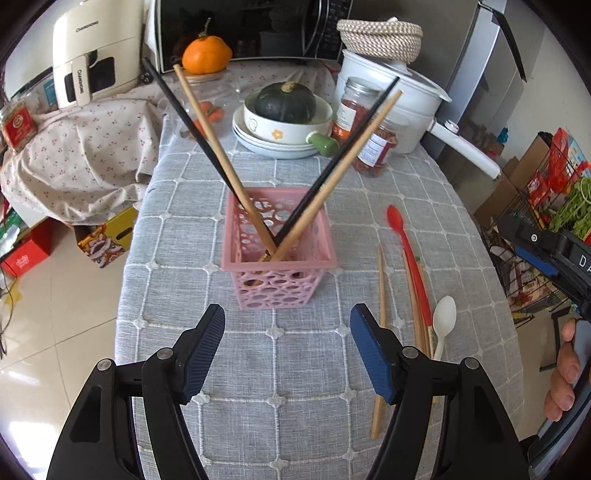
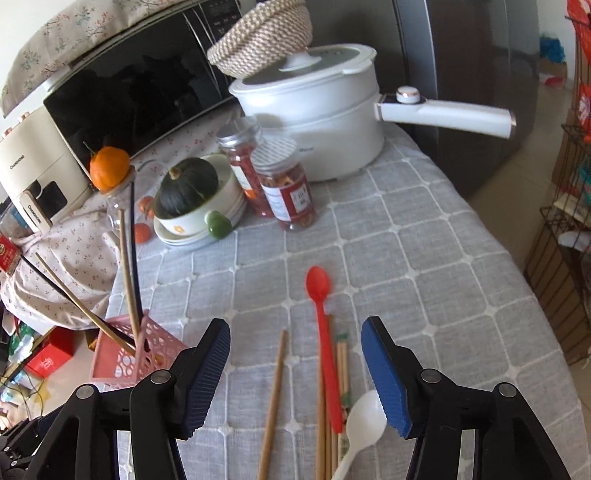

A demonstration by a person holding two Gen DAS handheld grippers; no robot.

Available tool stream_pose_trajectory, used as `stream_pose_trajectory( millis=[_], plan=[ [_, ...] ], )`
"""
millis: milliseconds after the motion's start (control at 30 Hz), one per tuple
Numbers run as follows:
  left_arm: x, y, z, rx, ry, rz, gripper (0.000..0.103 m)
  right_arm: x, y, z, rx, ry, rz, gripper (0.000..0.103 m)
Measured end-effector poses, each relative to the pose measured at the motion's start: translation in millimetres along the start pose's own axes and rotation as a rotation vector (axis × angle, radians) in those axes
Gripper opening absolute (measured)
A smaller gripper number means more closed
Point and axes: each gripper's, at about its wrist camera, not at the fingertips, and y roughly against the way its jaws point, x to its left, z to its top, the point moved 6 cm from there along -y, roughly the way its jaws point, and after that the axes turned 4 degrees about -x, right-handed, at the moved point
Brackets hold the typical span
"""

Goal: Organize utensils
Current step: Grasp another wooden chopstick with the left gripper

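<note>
Jaws apart, both empty | red spoon (image 2: pixel 325 347) between right jaws

The desk (image 1: pixel 295 369) is covered with a grey checked cloth. At its far edge stands a black microwave (image 1: pixel 240 29), with a cream air fryer (image 1: pixel 88 55) to its left above a flowered cloth (image 1: pixel 81 155). At the far right corner stands a grey refrigerator (image 1: pixel 495 74). The floor (image 1: pixel 55 314) has pale shiny tiles that reflect daylight. Left of the desk, cardboard boxes (image 1: pixel 107 240) lie on the floor. To the right stands a black wire rack (image 1: pixel 535 221).
</note>
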Motion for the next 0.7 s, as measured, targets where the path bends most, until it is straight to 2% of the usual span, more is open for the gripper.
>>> stream_pose_trajectory(
  millis=[167,333,500,667,700],
  plan=[
    [-34.7,-11.0,-13.3,0.027,-0.097,-0.014,0.073,-18.7,-9.6,-14.8,0.099,-0.001,-0.001,0.071],
    [-64.9,-30.4,-31.4,0.055,-0.236,0.011,0.073,-42.7,-19.3,-28.5,0.203,-0.018,-0.027,0.072],
    [-82.7,-46.2,-37.2,0.084,-0.275,0.009,0.071,-63.1,-22.3,-31.6,0.259,-0.026,-0.033,0.075],
    [-100.4,-66.9,-28.8,0.137,-0.282,-0.049,0.045,-82.2,-29.3,-34.1,0.291,-0.006,-0.076,0.077],
    [-102.7,-72.8,-25.9,0.149,-0.274,-0.056,0.038,-86.0,-31.1,-35.3,0.301,-0.010,-0.077,0.077]
  ],
)
